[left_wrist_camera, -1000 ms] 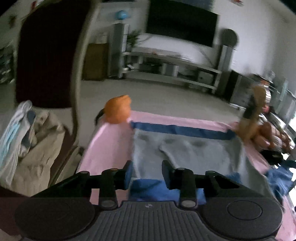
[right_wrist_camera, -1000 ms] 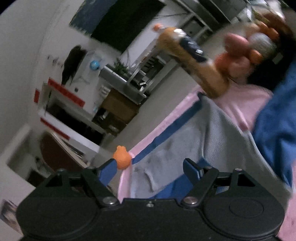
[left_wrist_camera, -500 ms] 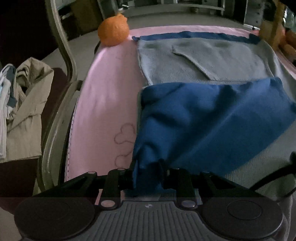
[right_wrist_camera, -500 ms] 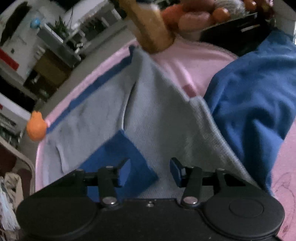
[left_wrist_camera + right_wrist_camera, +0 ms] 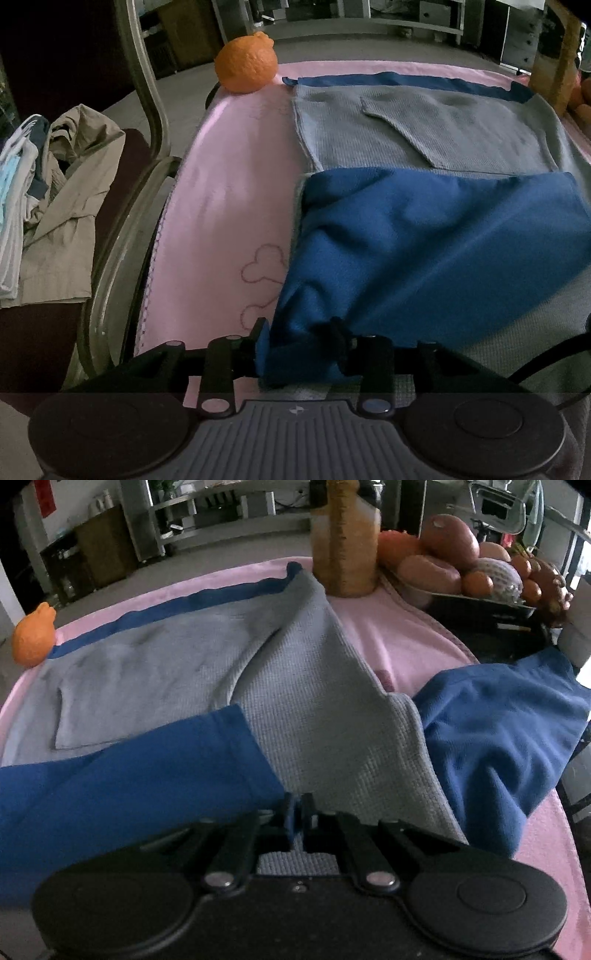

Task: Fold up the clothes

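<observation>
A grey waffle-knit top (image 5: 424, 122) with blue trim lies flat on a pink cloth (image 5: 229, 184). One blue sleeve (image 5: 424, 240) is folded across its grey body. My left gripper (image 5: 299, 343) is shut on the bunched near end of that sleeve. From the right wrist camera, the same sleeve (image 5: 129, 768) runs in from the left over the grey body (image 5: 314, 701), and my right gripper (image 5: 297, 812) is shut on its cuff corner. The other blue sleeve (image 5: 498, 731) lies crumpled at the right, off the grey body.
An orange fruit (image 5: 245, 62) sits at the cloth's far left corner. A chair (image 5: 147, 110) to the left holds a pile of beige and white clothes (image 5: 55, 203). At the far right stand a brown bottle (image 5: 343, 542) and a tray of fruit (image 5: 461, 565).
Both grippers came down from looking across the room to the table. The blue sleeve now lies over the grey body. My right gripper went from open to shut on the cuff.
</observation>
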`<state>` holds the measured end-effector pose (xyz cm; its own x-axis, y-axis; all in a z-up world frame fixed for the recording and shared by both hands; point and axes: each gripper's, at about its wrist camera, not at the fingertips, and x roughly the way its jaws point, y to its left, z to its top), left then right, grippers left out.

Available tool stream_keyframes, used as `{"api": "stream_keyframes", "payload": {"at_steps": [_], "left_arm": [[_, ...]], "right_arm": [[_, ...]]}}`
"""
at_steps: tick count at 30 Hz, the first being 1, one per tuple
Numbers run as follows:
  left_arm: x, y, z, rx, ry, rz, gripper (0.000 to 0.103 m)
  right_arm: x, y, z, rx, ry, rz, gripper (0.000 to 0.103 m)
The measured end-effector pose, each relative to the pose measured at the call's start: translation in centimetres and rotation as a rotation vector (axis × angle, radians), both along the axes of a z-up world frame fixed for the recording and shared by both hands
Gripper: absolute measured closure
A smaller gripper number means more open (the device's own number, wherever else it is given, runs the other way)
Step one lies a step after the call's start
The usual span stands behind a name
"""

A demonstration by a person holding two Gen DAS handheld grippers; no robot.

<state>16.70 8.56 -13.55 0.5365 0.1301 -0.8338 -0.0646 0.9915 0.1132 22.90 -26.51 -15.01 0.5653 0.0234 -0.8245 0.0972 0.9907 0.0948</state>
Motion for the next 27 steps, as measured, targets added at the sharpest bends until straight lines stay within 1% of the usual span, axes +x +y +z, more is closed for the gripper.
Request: {"api": "stream_keyframes", "payload": {"at_steps": [1,2,3,6,8,9,10,12,13,14,15,17,18,19,21,23,25,26,27], "left_arm": [[-0.3,0.2,0.5,-0.020,-0.021,0.002,0.074],[-0.6,0.4,0.9,-0.040,-0.041,0.004,0.076],[-1.1,0.7,1.8,-0.068,-0.085,-0.001,0.076],[-2.2,1.1,3.6,-0.133,-0.189,0.003,0.076],[-2.5,0.9,3.5,-0.143,-0.176,0.022,0.078],[-2.5,0.7,3.0,-0.132,-0.143,0.029,0.082],[-2.3,0.2,2.2,-0.103,-0.101,0.024,0.083],[-1.8,-0.8,0.5,-0.033,-0.015,0.006,0.083],[-1.6,-1.0,0.0,-0.010,0.004,0.003,0.081],[-1.4,-1.1,-0.3,0.010,0.013,0.002,0.077],[-1.2,-1.2,-0.7,0.030,0.023,0.000,0.076],[-1.1,-0.9,-0.7,0.020,0.027,0.008,0.075],[-1.1,-0.8,-0.7,0.013,0.023,0.010,0.075],[-1.2,-0.6,-0.6,0.007,0.019,0.012,0.075],[-1.5,-0.6,-0.3,-0.001,0.003,0.011,0.075],[-1.8,-0.4,0.5,-0.033,-0.030,0.009,0.076],[-2.3,-0.7,2.0,-0.089,-0.077,0.026,0.077],[-2.6,-1.1,3.0,-0.124,-0.103,0.031,0.076],[-2.9,-1.7,3.9,-0.152,-0.128,0.030,0.076]], "right_arm": [[-0.2,-0.4,0.4,0.027,-0.008,-0.018,0.080],[-0.5,-0.8,0.9,0.054,-0.017,-0.035,0.078],[-0.7,-1.2,1.3,0.086,-0.030,-0.041,0.074],[-1.5,-2.2,2.7,0.189,-0.076,-0.040,0.073],[-1.6,-2.8,3.3,0.267,-0.097,-0.029,0.074],[-1.3,-2.8,3.2,0.312,-0.091,-0.009,0.080],[-1.0,-2.5,2.9,0.347,-0.078,0.012,0.088],[-0.3,-1.5,2.2,0.392,-0.050,0.055,0.091],[0.1,-1.0,1.8,0.384,-0.038,0.069,0.091],[0.4,-0.5,1.4,0.371,-0.025,0.081,0.091],[0.8,0.0,0.9,0.358,-0.012,0.092,0.091],[1.4,0.9,0.0,0.315,0.028,0.101,0.091],[1.6,1.1,-0.6,0.278,0.059,0.091,0.098],[1.4,0.9,-0.5,0.271,0.058,0.084,0.103],[0.7,0.2,0.4,0.281,0.028,0.072,0.103],[0.0,-0.6,1.4,0.291,-0.002,0.061,0.101],[-0.6,-1.3,2.3,0.301,-0.032,0.049,0.096],[-1.0,-1.7,2.8,0.306,-0.047,0.043,0.096],[-1.4,-2.6,3.5,0.327,-0.082,0.028,0.095]]}}
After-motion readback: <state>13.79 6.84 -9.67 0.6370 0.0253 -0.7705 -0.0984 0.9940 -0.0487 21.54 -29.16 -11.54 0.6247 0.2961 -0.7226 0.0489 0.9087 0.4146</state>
